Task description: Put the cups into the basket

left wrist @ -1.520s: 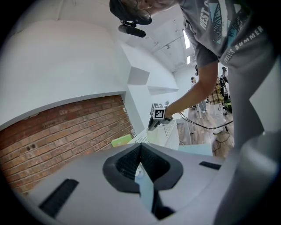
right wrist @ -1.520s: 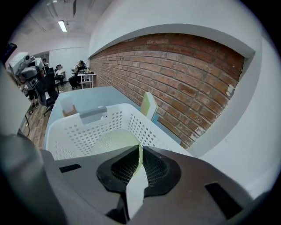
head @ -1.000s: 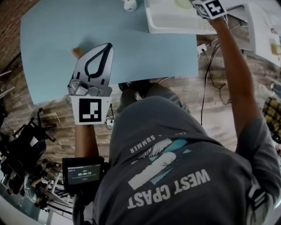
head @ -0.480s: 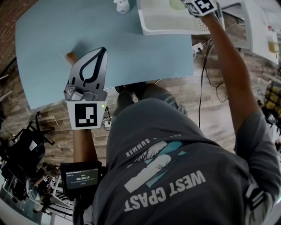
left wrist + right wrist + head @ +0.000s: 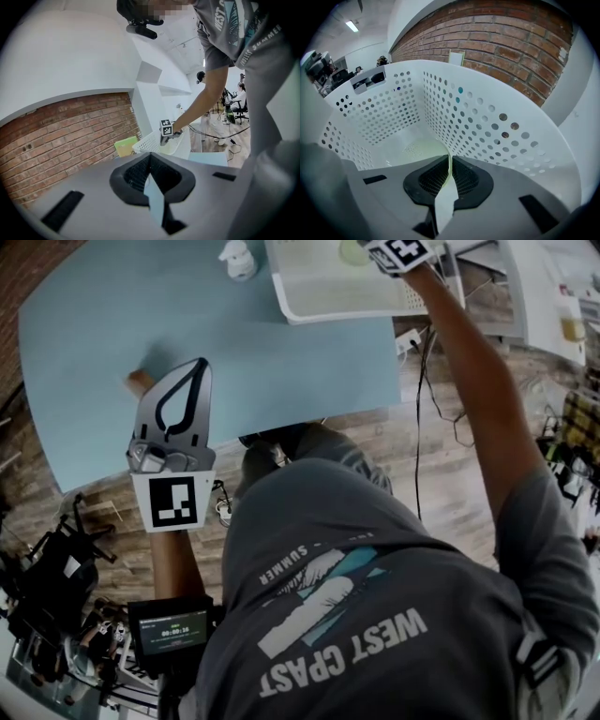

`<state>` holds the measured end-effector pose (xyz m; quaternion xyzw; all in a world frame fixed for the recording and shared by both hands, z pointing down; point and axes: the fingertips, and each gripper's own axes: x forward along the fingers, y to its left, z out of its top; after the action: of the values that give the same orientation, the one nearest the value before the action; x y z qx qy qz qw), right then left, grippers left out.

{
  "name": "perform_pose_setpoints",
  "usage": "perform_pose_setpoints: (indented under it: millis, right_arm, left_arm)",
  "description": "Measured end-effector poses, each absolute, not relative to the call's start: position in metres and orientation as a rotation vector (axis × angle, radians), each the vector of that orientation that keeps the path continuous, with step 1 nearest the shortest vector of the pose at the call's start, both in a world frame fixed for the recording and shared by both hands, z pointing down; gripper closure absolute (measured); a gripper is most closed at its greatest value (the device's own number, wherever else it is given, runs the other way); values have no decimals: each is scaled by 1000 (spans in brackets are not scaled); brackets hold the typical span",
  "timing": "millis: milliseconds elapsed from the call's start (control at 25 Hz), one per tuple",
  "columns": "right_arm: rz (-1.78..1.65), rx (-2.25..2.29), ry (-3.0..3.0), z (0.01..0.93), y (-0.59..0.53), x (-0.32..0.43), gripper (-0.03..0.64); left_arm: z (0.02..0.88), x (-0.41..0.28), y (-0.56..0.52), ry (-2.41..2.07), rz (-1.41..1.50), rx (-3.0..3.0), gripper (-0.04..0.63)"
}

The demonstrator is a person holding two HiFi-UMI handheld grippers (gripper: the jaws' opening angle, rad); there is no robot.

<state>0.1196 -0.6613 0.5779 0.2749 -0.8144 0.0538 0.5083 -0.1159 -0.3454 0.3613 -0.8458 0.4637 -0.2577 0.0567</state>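
The white perforated basket (image 5: pixel 487 117) stands at the far right corner of the blue worktop (image 5: pixel 281 362) and holds 1 pale green cup (image 5: pixel 422 147). The right tool (image 5: pixel 450 164) reaches down inside the basket, near its dotted wall, and pinches that cup's thin rim. What looks like a white cup (image 5: pixel 236 259) sits on the worktop just left of the basket. A wide bare stretch of worktop separates it from the left tool (image 5: pixel 200 364), which hangs near the front edge, well apart from both cups, its 2 jaws pressed together on nothing.
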Motion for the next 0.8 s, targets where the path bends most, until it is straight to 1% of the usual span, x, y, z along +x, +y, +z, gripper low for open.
perform_pose_setpoints:
  millis: [280,800]
  right_arm:
    - [146,637,-1928,598,-662,123,581]
    - [190,640,-1883,602,-659,127,581]
  left_arm:
    - [364,-117,-345,1414,-790,-2571,595]
    - [365,-117,-346,1407,-805,-2567,595]
